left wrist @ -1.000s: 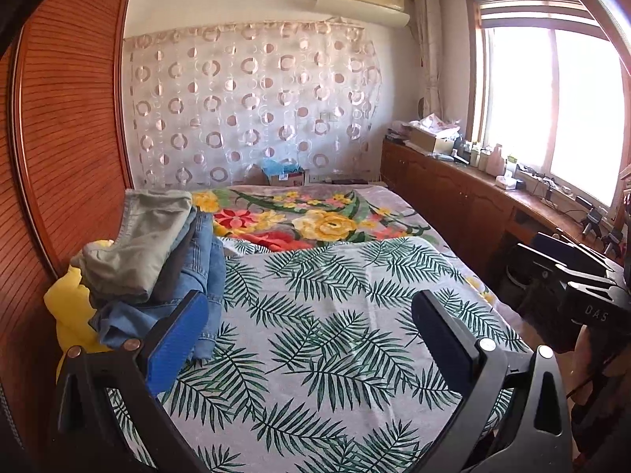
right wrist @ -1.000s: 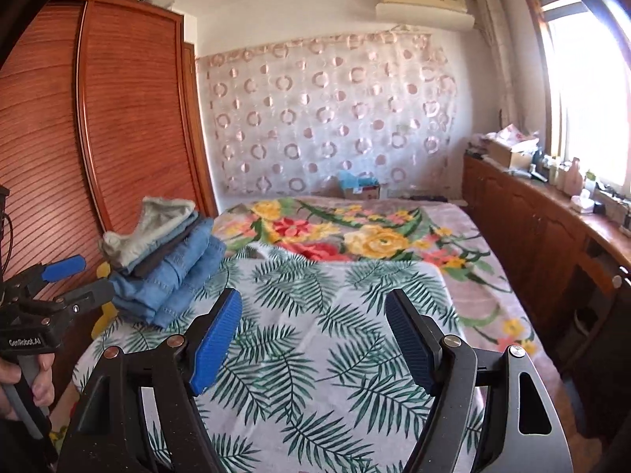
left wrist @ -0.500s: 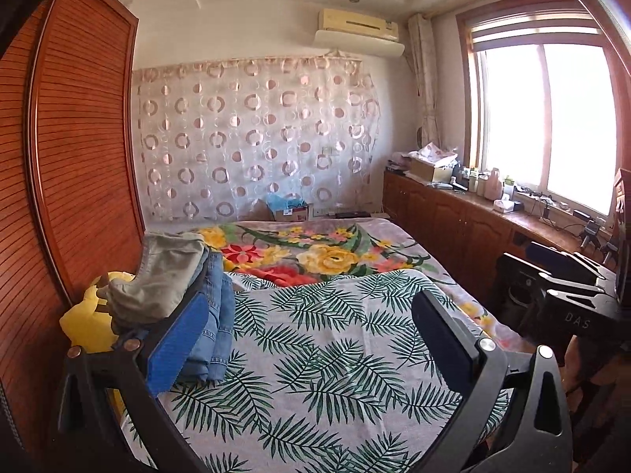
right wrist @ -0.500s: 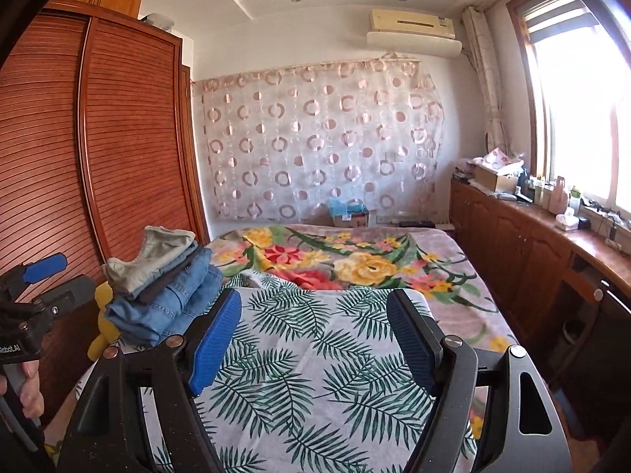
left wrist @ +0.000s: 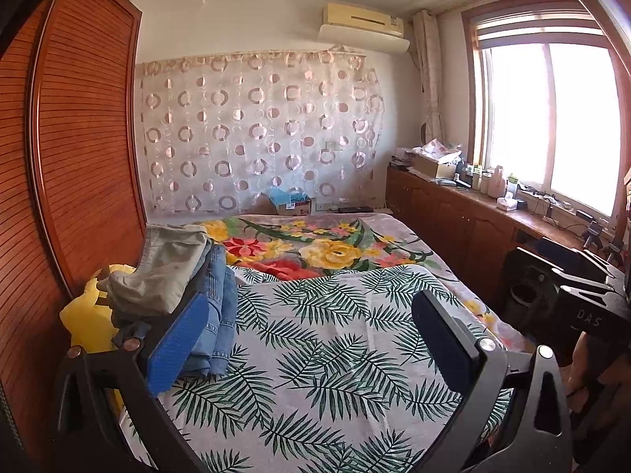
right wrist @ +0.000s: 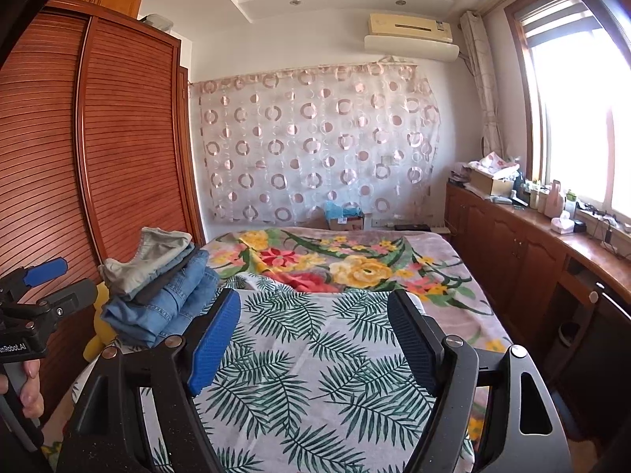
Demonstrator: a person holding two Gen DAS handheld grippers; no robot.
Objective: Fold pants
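Observation:
A stack of folded pants (left wrist: 185,283) lies at the left edge of the bed, grey-green pair on top, blue jeans under it. It also shows in the right wrist view (right wrist: 157,280). My left gripper (left wrist: 311,315) is open and empty, held above the palm-leaf sheet (left wrist: 315,335), to the right of the stack. My right gripper (right wrist: 313,315) is open and empty, above the same sheet (right wrist: 315,354). The left gripper also shows at the left edge of the right wrist view (right wrist: 43,280).
A wooden slatted wardrobe (left wrist: 71,157) runs along the left of the bed. A yellow soft toy (left wrist: 90,315) sits behind the stack. A floral blanket (left wrist: 315,244) covers the far half. Wooden cabinets with clutter (right wrist: 532,228) line the window side.
Both grippers have drawn back and tilted up from the bed, so more ceiling shows and the bed looks farther. The stack has not moved. Both stay open.

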